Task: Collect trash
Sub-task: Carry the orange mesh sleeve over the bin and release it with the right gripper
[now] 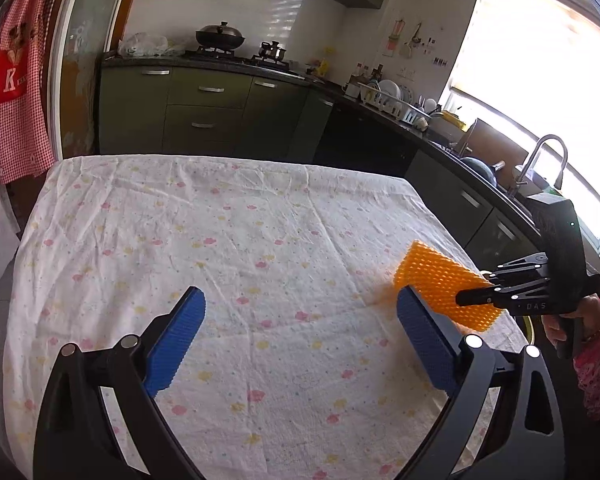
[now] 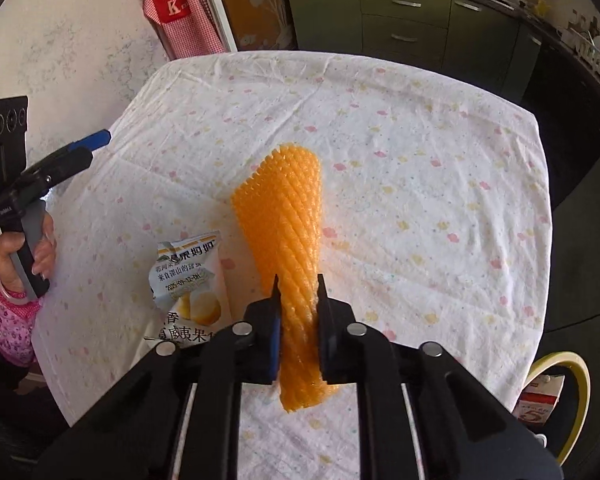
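Black linkage arms of the right gripper (image 2: 298,296) fill the bottom of its wrist view, and its two jaws are clamped on an orange foam fruit net (image 2: 288,216). They pinch the net near one end, squeezing it narrow there, while the free length fans out wider toward 12 o'clock over the tabletop (image 2: 440,152), which is covered in a white cloth with small pink and yellow flowers. Whether the net's far end rests on the cloth or hangs just above it cannot be told. Gripping near the end likely leaves the net free to be lifted whole and dropped into a bin.

At about 8 o'clock from the jaws lies a torn snack wrapper (image 2: 188,280) with printed writing, flat on the cloth just beside the net and partly hidden by the gripper body. It looks like the next piece of trash. At 4 o'clock, beyond the edge of the tabletop, a yellow-rimmed bin (image 2: 578,384) shows some rubbish inside, probably where the net is headed.

Seen from the left wrist view, the left gripper (image 1: 300,336) has its blue-padded jaws wide apart with nothing between them, hovering over bare cloth. The orange net and the right gripper appear at its 2 o'clock. A person's hand (image 2: 24,256) in a pink patterned sleeve holds the left gripper's handle
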`<state>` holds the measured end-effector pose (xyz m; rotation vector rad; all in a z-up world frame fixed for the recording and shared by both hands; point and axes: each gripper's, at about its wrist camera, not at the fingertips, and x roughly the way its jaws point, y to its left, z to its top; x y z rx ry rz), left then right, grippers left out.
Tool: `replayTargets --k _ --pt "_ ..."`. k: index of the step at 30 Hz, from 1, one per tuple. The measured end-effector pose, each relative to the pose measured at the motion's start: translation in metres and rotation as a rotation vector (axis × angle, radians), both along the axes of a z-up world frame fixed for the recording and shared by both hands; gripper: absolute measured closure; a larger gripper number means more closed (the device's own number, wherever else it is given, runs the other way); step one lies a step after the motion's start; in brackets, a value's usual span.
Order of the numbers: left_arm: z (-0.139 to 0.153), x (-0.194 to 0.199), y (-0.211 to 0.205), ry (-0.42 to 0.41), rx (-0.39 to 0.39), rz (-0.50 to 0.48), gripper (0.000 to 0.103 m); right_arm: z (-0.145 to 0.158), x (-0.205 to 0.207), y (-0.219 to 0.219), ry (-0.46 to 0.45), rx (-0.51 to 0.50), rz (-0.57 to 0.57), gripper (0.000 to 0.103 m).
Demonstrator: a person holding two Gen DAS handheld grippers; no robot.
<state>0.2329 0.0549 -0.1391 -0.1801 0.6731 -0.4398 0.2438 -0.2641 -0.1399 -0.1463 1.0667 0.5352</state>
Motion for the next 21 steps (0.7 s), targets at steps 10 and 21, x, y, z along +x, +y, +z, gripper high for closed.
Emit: replayTargets --k 10,21 --pt "-0.001 -0.002 0.002 -0.005 -0.009 0.009 0.008 0.043 -0.046 -0.057 -0.109 0.056 -0.219 0.091" --pt "0.002 -0.007 -0.01 -0.024 0.014 -0.02 0.008 0.012 -0.082 -0.231 -0.035 -0.171 -0.752 0.089"
